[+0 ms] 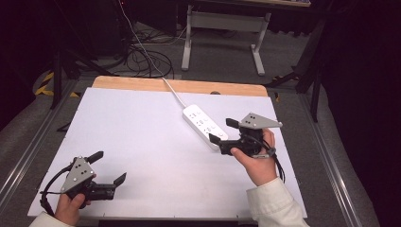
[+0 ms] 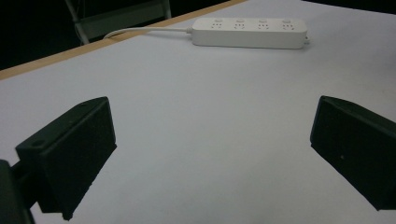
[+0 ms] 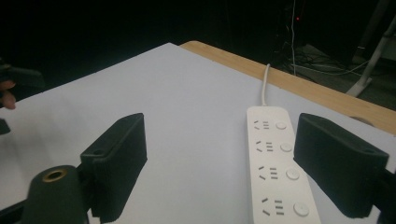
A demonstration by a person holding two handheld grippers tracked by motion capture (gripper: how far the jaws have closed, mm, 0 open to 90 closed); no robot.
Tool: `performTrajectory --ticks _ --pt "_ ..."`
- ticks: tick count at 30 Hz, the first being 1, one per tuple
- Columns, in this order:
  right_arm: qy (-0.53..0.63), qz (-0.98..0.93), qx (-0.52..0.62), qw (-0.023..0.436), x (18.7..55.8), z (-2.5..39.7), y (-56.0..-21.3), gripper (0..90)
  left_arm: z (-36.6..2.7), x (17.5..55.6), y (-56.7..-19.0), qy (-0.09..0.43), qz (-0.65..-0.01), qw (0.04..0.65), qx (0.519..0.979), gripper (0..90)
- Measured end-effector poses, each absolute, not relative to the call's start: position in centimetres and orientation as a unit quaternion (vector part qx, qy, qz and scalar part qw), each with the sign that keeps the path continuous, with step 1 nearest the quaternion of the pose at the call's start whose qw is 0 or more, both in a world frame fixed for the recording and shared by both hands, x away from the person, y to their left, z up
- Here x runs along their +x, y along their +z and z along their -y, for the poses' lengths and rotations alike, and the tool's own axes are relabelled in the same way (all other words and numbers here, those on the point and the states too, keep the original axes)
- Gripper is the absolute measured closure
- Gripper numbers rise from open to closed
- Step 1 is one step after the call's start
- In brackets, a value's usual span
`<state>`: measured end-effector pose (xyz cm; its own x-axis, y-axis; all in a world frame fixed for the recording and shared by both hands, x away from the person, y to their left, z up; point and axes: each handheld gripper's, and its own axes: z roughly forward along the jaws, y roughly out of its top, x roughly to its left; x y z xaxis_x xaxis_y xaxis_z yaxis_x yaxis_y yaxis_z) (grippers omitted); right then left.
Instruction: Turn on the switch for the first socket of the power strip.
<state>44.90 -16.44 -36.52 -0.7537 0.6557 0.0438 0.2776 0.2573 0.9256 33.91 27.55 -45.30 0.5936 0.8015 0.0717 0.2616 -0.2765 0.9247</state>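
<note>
White power strip (image 1: 205,126) lies flat on the white table (image 1: 142,156), toward the far right part of the sheet, running diagonally; its cord (image 1: 172,91) leaves the far end and drops over the wooden back edge. Four sockets face up, each with a round button beside it, seen plainly in the right gripper view (image 3: 280,172). Nothing is plugged in.

Right gripper (image 1: 223,131) — jaws wide apart, empty — hovers just at the near end of the strip. In its own view the strip sits between the jaws but well off to the right-hand one, not centred. Left gripper (image 1: 108,168) rests near the front left corner of the table, jaws likewise spread and holding nothing, well apart from the strip, which shows far off in the left gripper view (image 2: 250,32).

Judgement: step in hand is the right gripper's approach to the strip, either to grasp its body or to press a button; cannot tell which.

Notes for doing it well:
- Shift the gripper sideways until the strip's width lies evenly between both jaws — otherwise one jaw lands first and skids the strip across the smooth sheet.
- Come down level with the strip's long axis.
- Close slowly; the casing is hard and slick.
- Mind the cord: a pull on the body will drag it.
</note>
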Motion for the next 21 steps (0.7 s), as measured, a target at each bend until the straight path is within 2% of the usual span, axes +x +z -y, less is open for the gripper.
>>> performTrajectory --ticks 7,21 --pt "0.53 -0.777 0.295 0.17 42.9 18.0 -38.4 13.4 -27.5 33.9 -45.3 0.277 -0.359 0.488 0.746 0.8" --pt "0.539 -0.78 0.283 0.144 40.6 19.9 -42.3 12.8 -27.7 33.7 -45.0 0.27 -0.351 0.495 0.748 0.9"
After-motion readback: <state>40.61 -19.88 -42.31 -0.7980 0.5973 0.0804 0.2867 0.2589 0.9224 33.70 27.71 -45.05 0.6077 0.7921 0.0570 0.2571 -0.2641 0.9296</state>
